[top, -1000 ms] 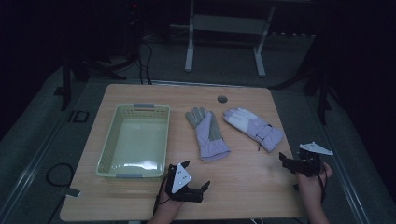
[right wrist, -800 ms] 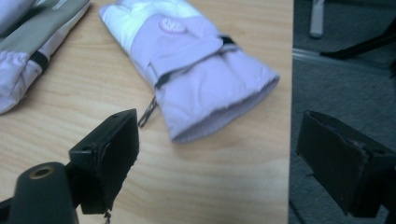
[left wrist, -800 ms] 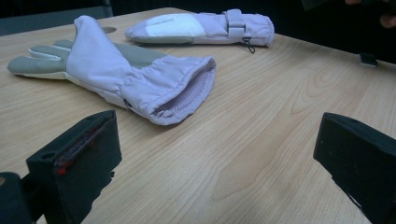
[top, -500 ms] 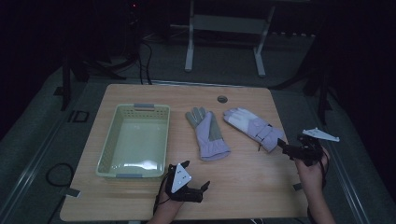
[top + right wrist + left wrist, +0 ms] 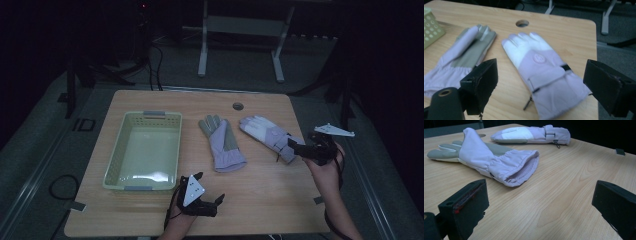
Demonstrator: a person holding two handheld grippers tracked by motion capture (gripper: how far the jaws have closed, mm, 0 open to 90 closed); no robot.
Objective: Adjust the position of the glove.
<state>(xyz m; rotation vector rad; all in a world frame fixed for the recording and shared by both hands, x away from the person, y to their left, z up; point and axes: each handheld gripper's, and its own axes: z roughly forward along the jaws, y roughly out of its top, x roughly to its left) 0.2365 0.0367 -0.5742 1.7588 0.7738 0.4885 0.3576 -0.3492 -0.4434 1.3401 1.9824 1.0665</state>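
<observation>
Two lilac winter gloves lie side by side on the wooden table [image 5: 260, 190]. One glove [image 5: 222, 142] [image 5: 494, 162] [image 5: 466, 55] lies palm up, showing grey, with its cuff opening toward my left gripper. The other glove [image 5: 270, 136] [image 5: 534, 135] [image 5: 541, 65] lies back up, white over the fingers, with a strap at the wrist. My left gripper [image 5: 210, 187] [image 5: 541, 195] rests open near the front edge, a short way from the first glove's cuff. My right gripper [image 5: 295, 148] [image 5: 541, 75] hovers open at the second glove's cuff, its jaws wide on either side of it.
A pale green plastic basket [image 5: 145, 116] [image 5: 431, 27] stands empty on the left half of the table. A round cable hole [image 5: 238, 106] [image 5: 522, 23] sits near the far edge. Dark floor, cables and a white stand [image 5: 240, 30] lie beyond.
My right gripper has moved forward and leftward from the table's right edge to the cuff of the back-up glove. The left gripper and both gloves have stayed put.
</observation>
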